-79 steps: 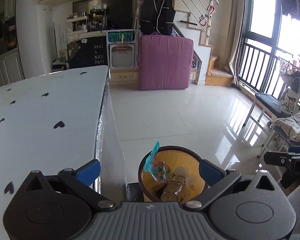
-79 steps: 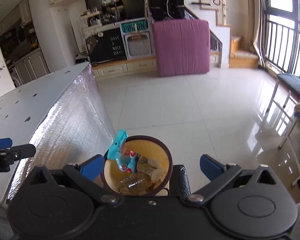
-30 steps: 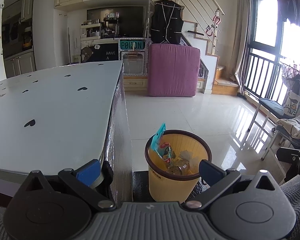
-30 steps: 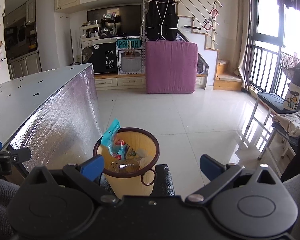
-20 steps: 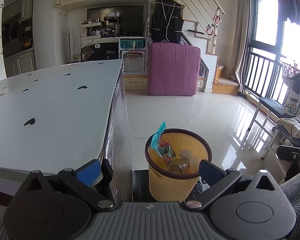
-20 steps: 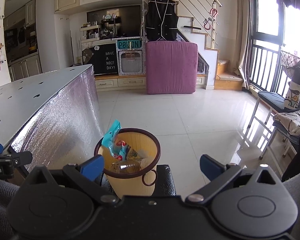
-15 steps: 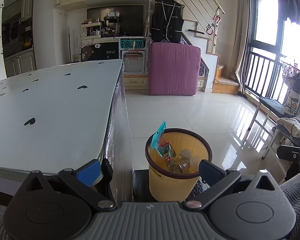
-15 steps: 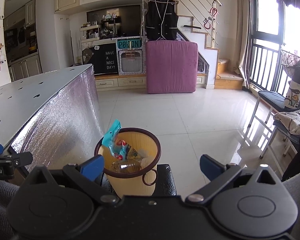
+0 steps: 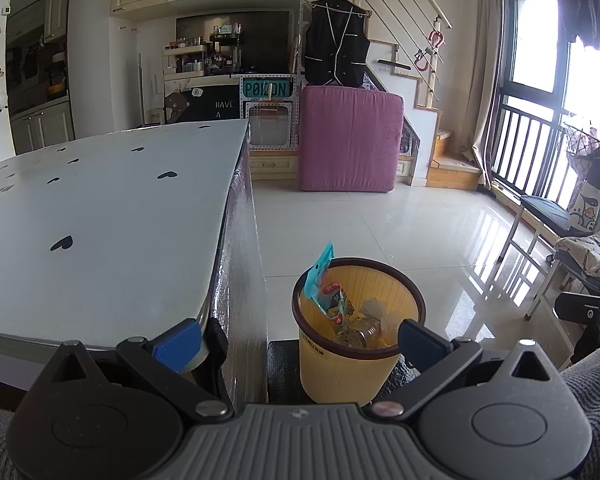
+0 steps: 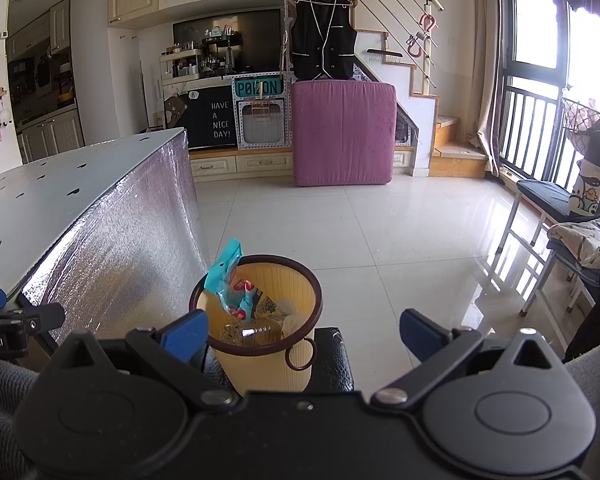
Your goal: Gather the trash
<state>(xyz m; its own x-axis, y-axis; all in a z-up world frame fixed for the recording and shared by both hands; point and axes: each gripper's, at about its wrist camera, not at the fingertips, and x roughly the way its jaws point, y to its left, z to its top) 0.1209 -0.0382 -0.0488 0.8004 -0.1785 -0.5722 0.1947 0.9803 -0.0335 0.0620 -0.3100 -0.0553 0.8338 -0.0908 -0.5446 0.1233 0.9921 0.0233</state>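
Both your grippers, the left gripper (image 9: 298,338) and the right gripper (image 10: 304,330), hang spread wide with nothing between the fingers. Collection looks finished: the white tabletop (image 9: 100,216) shows no litter, so your next move is probably just to pull back. Beside the table on a dark mat, the yellow wastebasket (image 9: 352,372) holds a blue snack wrapper (image 10: 224,270) poking above the rim, a clear plastic bottle (image 10: 252,332) and crumpled paper.

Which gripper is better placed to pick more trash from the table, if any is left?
Probably the left gripper: it is open and partly over the table. The right gripper, also open, faces the yellow bin on the floor beside the table.
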